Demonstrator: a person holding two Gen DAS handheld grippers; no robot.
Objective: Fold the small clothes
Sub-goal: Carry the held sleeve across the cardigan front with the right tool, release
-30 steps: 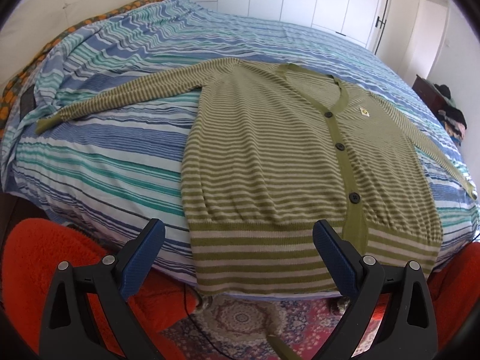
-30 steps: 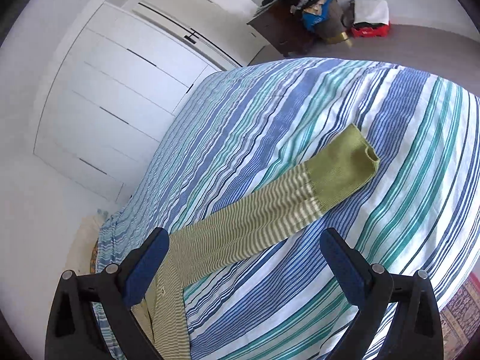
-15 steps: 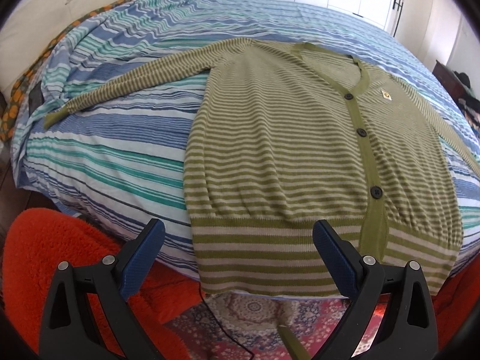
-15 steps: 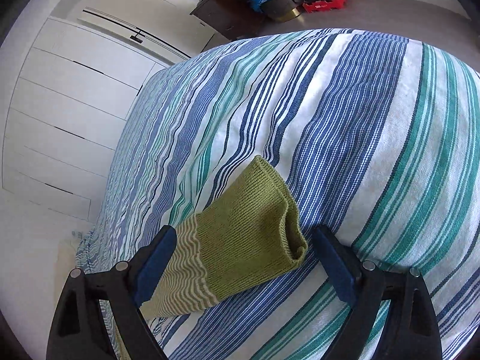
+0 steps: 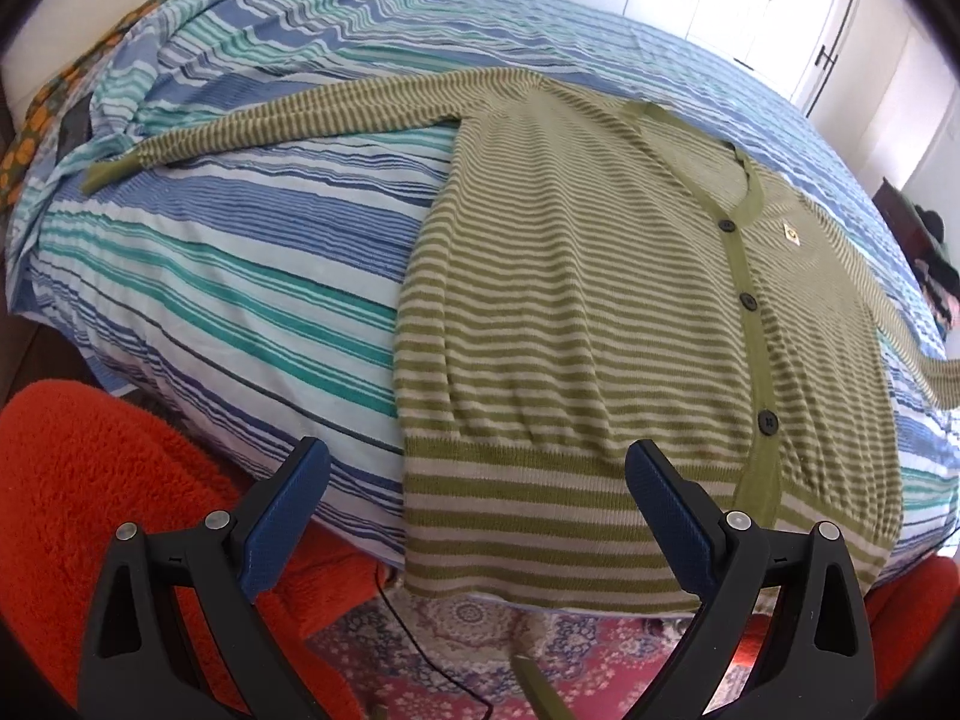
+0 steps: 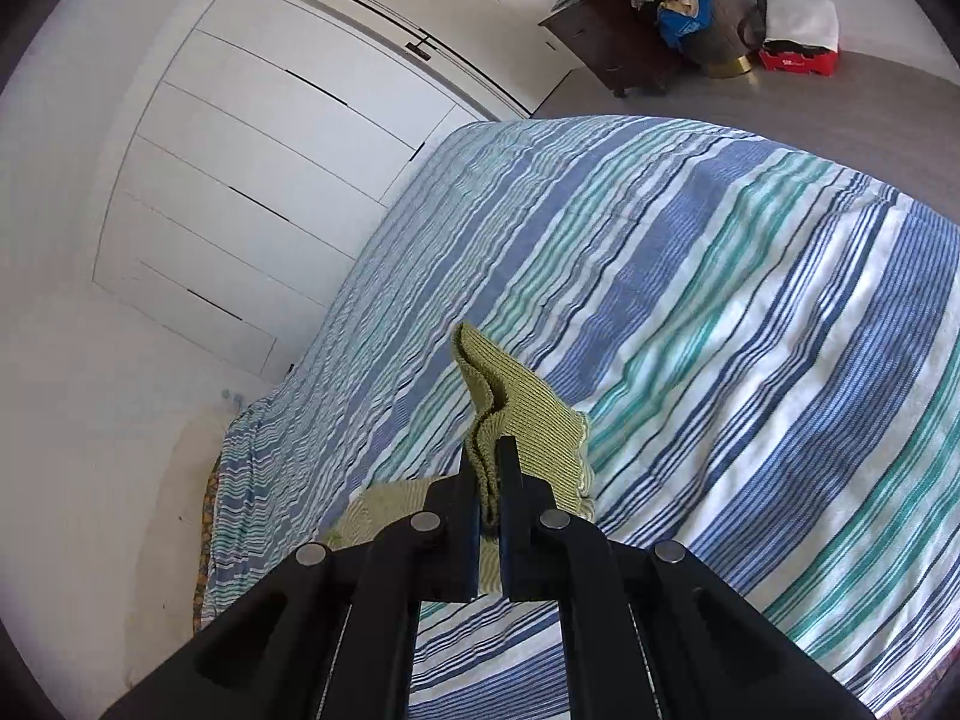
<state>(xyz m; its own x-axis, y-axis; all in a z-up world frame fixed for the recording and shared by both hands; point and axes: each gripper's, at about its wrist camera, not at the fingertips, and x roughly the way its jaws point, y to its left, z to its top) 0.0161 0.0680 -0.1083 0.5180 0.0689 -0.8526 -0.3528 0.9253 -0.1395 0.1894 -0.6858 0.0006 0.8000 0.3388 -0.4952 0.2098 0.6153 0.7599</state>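
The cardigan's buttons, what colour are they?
Dark, black-looking buttons on the cardigan, on its solid olive-green placket; clearest in the left wrist view.

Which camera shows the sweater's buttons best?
The left wrist view: the whole cardigan lies spread on the bed, with its buttons down the front. The right wrist view shows only a cuff pinched in the right gripper.

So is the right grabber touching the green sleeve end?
Touching. The right wrist view shows the right gripper shut on the sleeve cuff, with knit bunched between its fingers.
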